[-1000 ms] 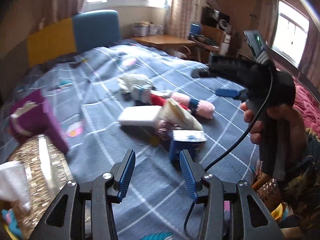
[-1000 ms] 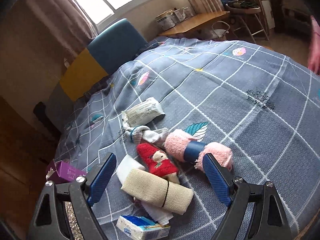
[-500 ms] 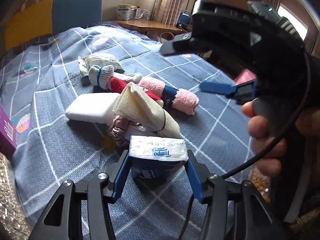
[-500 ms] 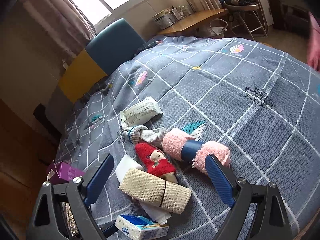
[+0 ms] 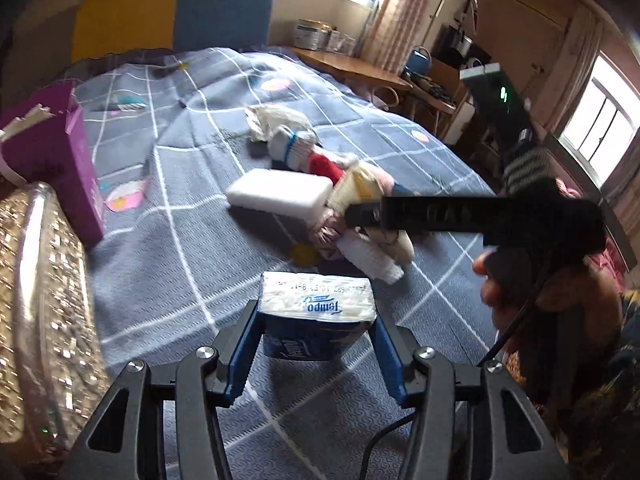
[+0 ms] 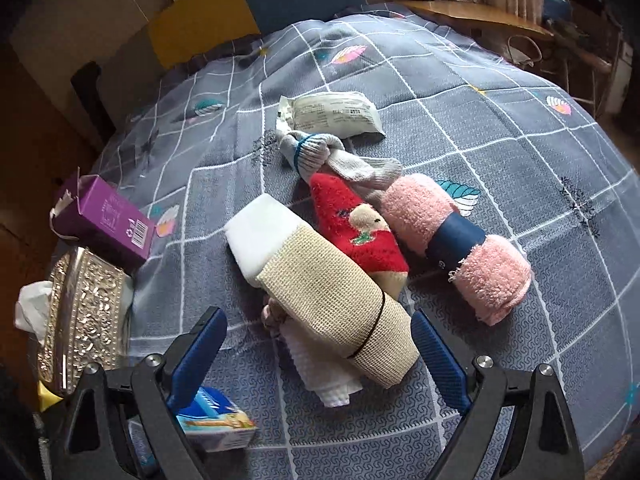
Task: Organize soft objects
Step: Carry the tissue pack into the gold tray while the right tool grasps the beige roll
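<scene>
Window daylight; fisheye-bent edges; left view motion-blurred.

We see a bed (image 6: 500, 128) under a grey-blue checked cover. On it lie a white packet (image 6: 336, 114) at the far side, a knotted grey sock (image 6: 332, 156), a red sock (image 6: 356, 232), a pink rolled towel (image 6: 456, 248) to the right, a white sponge block (image 6: 260, 236), a beige roll (image 6: 336, 304), and a purple box (image 6: 106, 220) at the left.

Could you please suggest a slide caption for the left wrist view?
Left gripper straddles a Tempo tissue pack on the grey checked bedspread, soft items piled beyond.
</scene>
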